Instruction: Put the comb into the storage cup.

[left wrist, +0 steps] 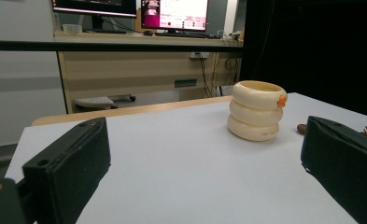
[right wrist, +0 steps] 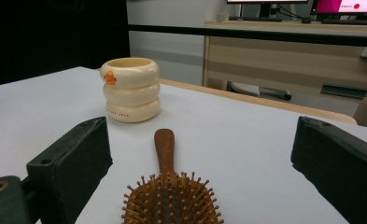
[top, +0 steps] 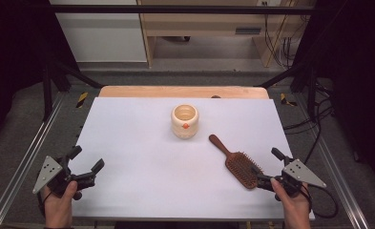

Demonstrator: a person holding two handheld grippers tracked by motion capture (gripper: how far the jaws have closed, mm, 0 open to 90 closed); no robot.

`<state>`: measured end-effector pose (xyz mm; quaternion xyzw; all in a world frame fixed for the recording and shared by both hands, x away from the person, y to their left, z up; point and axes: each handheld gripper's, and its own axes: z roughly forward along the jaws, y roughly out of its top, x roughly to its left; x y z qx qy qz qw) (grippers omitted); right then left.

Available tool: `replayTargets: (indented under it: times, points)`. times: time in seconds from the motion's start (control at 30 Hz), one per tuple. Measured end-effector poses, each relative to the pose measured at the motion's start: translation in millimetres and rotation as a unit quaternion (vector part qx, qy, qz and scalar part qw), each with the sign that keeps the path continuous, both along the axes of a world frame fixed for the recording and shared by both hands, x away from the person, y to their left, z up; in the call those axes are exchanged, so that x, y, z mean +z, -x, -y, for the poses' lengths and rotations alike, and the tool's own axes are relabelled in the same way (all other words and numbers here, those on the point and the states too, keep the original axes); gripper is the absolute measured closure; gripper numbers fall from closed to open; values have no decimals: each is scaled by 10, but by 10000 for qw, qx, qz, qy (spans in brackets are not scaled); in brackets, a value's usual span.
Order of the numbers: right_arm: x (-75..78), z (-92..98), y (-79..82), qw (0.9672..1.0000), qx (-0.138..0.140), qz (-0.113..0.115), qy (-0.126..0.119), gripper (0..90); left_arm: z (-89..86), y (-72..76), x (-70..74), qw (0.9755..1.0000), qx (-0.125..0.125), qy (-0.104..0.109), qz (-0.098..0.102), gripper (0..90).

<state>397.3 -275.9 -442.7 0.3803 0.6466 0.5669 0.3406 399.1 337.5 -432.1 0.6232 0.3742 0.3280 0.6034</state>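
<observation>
**Both grippers wide, nothing held; brush at right gripper's mouth**

Count: 2 grippers, 1 hairbrush, 1 cup, 1 table.

- Left gripper [top: 88, 168]: at 8 o'clock of the table [top: 142, 143], near its left edge, held by one hand [top: 58, 205]. Jaws spread wide, nothing between them. In the left gripper view both black jaws frame bare white surface. Released.
- Right gripper [top: 269, 167]: at 4 o'clock, near the right edge, held by the other hand [top: 294, 205]. Jaws spread wide too. In the right gripper view the hairbrush sits between the two jaws, with clear gaps on both sides. Pads not on it. Released.
- Hairbrush [top: 234, 161]: one, brown wood, lying flat, bristles up. Head at 4 o'clock, just beside the right gripper; whether the near jaw tip touches the head, can't tell from the high view. Handle points to 11 o'clock, toward the cup.
- Cup [top: 185, 120]: one, cream, three stacked rings in shape, small orange mark on its side, upright, open top. Sits just past table centre toward 12 o'clock. Apart from the brush handle, well apart from both grippers.
</observation>
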Motion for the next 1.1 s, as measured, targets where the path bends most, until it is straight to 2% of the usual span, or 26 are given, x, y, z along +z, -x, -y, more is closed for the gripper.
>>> replayTargets:
  times: [0.2,0.23,0.77,0.93,0.97,1.0,1.1]
  points:
    - [-8,22,-10,9998,-110,-106,-105,42,8,-7,-8,10000,21,-21,-23,16]
    - [-13,13,-17,9997,-148,-164,-72,40,6,-6,-8,10000,24,-4,-22,16]
    - [17,-65,29,9993,-295,-241,-2,49,-15,-7,-11,9999,98,37,-61,16]
    - [15,-62,47,9984,-358,-430,52,186,-16,-11,-13,9999,113,39,-73,17]
    - [15,-62,47,9984,-358,-430,52,186,-16,-11,-13,9999,113,39,-73,17]
    - [14,-54,73,9982,-346,-480,74,232,-15,-11,-13,9999,114,35,-73,18]
    - [19,-50,109,9982,-360,-473,105,294,-12,-12,-13,9999,113,27,-77,18]
